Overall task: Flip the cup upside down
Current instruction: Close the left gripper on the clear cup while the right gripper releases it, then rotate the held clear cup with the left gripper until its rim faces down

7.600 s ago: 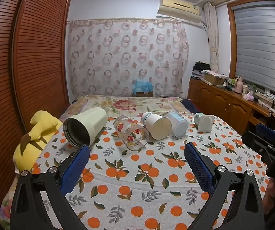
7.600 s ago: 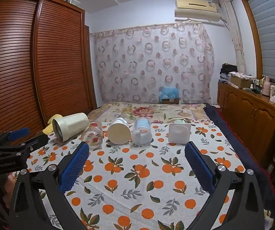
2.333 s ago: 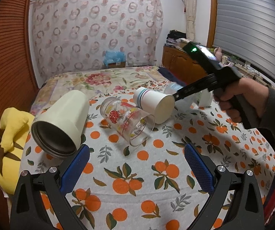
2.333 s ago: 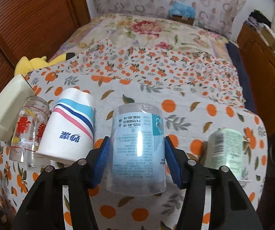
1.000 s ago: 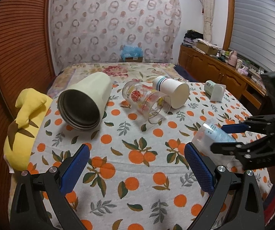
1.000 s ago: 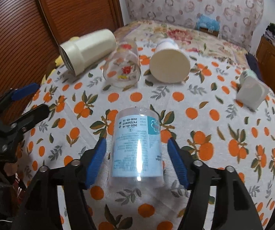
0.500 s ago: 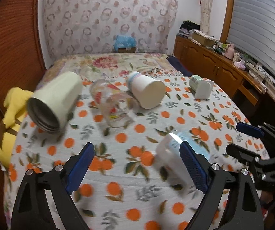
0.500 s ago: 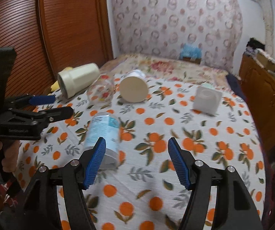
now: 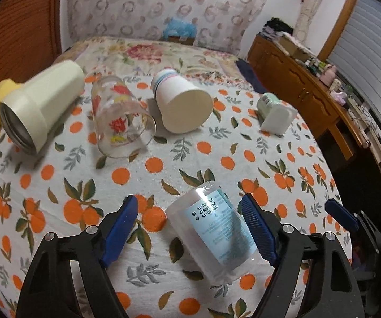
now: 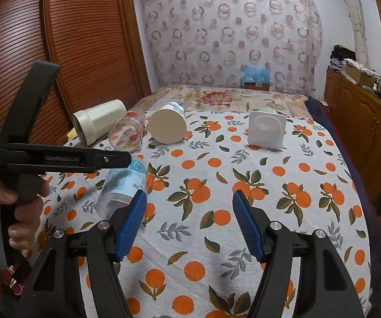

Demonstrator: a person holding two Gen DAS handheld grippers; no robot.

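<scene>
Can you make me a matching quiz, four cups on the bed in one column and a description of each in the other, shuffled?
Things:
1. cream tumbler
2. printed glass
3. striped paper cup
4. clear plastic cup

Descriptions:
A. between the open left claw's blue pads
B. furthest left, metal-lined mouth facing the camera
C. red and yellow flower print, on its side
D. blue and pink bands near its base, on its side

Pairs: 1-B, 2-C, 3-D, 4-A
</scene>
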